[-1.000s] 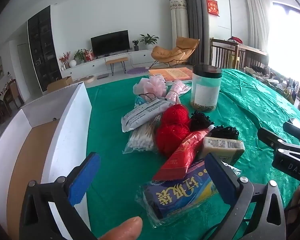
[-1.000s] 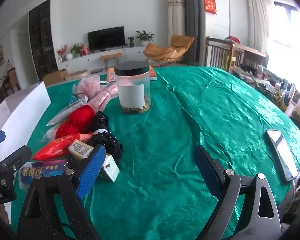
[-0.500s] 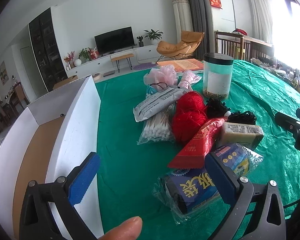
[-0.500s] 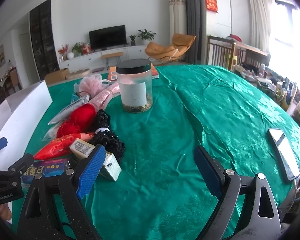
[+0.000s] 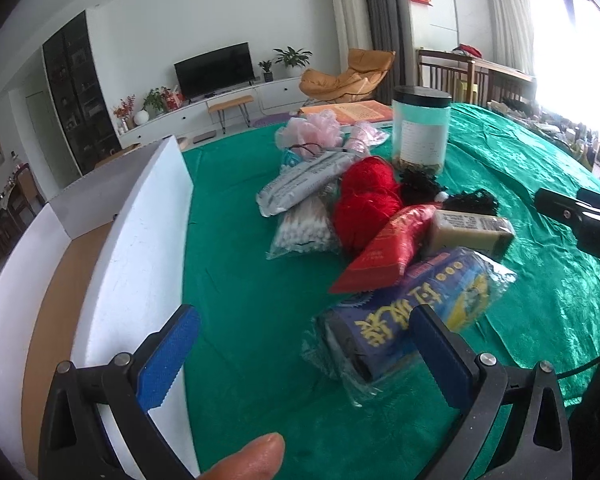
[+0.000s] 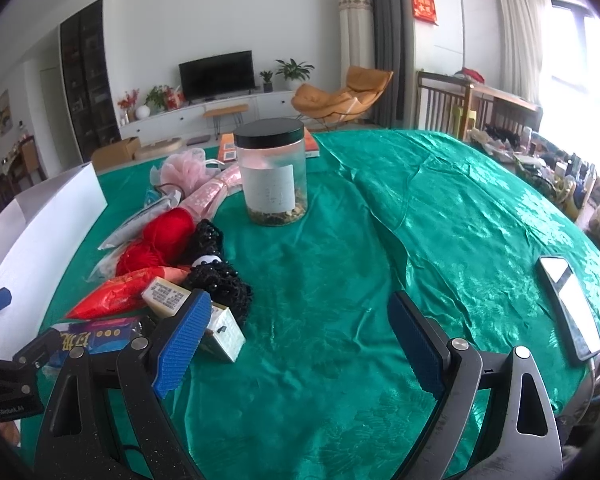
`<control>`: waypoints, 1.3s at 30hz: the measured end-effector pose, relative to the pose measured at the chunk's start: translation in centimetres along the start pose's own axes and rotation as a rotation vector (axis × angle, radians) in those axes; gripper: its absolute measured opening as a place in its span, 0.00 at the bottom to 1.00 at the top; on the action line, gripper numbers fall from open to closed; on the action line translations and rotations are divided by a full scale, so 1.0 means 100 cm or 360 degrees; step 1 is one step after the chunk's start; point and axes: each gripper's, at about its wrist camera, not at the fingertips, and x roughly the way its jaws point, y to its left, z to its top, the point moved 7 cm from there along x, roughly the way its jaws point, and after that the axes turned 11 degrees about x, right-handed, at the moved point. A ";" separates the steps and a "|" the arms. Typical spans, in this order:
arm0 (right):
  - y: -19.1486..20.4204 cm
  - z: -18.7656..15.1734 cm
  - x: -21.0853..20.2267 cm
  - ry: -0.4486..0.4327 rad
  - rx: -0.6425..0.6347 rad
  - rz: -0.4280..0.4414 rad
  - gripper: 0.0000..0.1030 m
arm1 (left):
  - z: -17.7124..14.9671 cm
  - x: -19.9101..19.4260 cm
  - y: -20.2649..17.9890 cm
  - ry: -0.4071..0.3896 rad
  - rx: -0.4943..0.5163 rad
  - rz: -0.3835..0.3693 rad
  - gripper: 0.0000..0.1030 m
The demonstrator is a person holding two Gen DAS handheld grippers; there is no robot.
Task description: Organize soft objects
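Fingers of the left gripper [image 5: 300, 356] are spread, holding nothing; the blue bag roll [image 5: 412, 320] lies on the green desk [image 5: 252, 280] just beyond the right finger [image 5: 440, 356], at the pile's near end; the white box [image 5: 136, 248] stands left; the right gripper [image 6: 296, 340] is spread too, over bare cloth, the soap bar [image 6: 168, 294] near its left finger [image 6: 184, 344].
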 end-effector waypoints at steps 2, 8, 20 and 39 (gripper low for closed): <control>-0.001 0.000 0.000 0.0002 0.0004 0.0001 0.89 | -0.001 0.001 -0.016 0.0010 0.0051 -0.0083 1.00; -0.006 0.000 0.000 0.0005 0.0031 0.0007 0.89 | -0.017 0.018 -0.047 0.0137 0.0142 -0.0219 1.00; -0.007 0.000 0.003 0.0026 0.0057 0.0016 0.89 | -0.014 0.065 -0.052 0.0346 -0.0039 -0.0295 1.00; -0.017 -0.007 0.016 0.0138 0.0124 0.0009 0.89 | 0.007 0.094 -0.038 0.0275 -0.0082 -0.0262 1.00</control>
